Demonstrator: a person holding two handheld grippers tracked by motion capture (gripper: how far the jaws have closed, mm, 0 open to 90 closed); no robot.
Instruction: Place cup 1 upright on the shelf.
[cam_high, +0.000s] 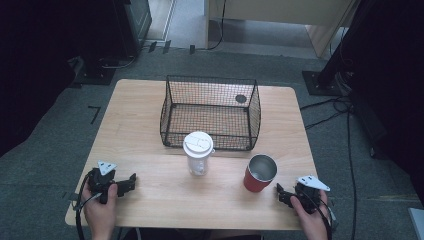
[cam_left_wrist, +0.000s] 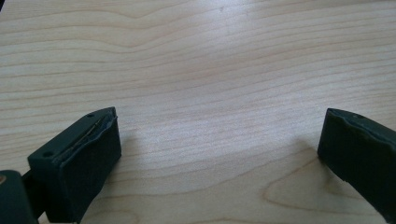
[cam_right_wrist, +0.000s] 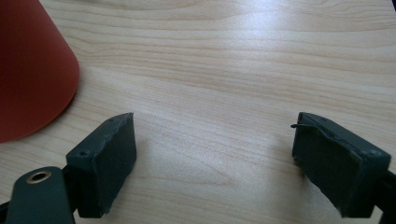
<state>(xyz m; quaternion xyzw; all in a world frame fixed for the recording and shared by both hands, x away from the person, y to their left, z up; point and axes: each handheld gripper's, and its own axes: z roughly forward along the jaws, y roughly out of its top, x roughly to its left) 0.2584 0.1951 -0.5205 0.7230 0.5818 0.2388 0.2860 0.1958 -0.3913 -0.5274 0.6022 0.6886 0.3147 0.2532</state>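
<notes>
One wooden bench (cam_high: 150, 125) carries three things: one wire basket (cam_high: 210, 113), one clear cup (cam_high: 198, 153) with a white lid, and one red cup (cam_high: 259, 173) with a bare metal inside.

The basket stands at the middle of the far half of the bench, its open side upward. The clear cup stands upright just in front of the basket's near wall, close to it; whether they touch cannot be told. The red cup stands upright to the right of the clear cup, a little nearer the person and apart from it.

Two grippers rest near the front edge, one in each of the person's two hands. The left gripper (cam_high: 131, 183) lies at the front left corner, well apart from the clear cup, pointing right along the bench. In the left gripper view its two fingers (cam_left_wrist: 79, 168) stand wide apart over bare wood, with nothing between them.

The right gripper (cam_high: 280, 192) lies at the front right, just beside the red cup and pointing toward it. In the right gripper view its two fingers (cam_right_wrist: 105, 163) stand apart with bare wood between them, and the red cup (cam_right_wrist: 32, 70) sits to their left, outside the gap and untouched.
</notes>
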